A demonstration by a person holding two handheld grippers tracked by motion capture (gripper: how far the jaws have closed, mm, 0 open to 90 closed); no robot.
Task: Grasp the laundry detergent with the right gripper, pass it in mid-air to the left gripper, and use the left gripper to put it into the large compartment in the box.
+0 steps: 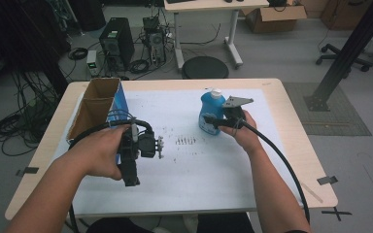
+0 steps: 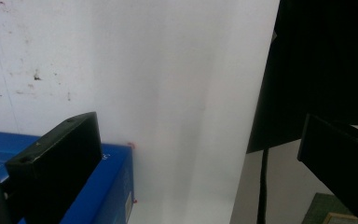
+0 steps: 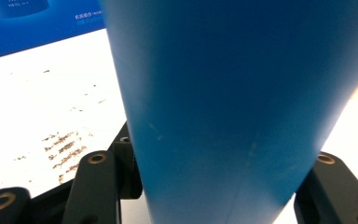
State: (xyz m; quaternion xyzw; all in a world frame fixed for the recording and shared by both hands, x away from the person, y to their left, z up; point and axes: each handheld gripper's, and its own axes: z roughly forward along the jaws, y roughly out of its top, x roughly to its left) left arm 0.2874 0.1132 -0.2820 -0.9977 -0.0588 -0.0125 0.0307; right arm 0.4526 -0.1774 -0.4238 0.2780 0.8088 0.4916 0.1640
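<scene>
A blue plastic bottle [image 1: 209, 112] with a white cap stands upright on the white mat [image 1: 199, 170], right of the middle. My right gripper [image 1: 215, 122] is shut on its lower body from the right. In the right gripper view the bottle's blue wall [image 3: 242, 116] sits tight between the two black jaws. A hand holds my left gripper [image 1: 130, 174] low over the mat at the left, beside a long open cardboard box with blue sides [image 1: 118, 103]. Its jaws stand wide apart [image 2: 196, 163] with nothing between them, and the box's blue corner [image 2: 109, 186] lies against the left jaw.
The mat covers most of the wooden table [image 1: 291, 126], and dark scuff marks [image 1: 187, 141] run across its middle. Beyond the table a round black stool [image 1: 205, 67], computer towers [image 1: 116, 41] and cables sit on the floor. A black frame post [image 1: 349, 48] rises at the right.
</scene>
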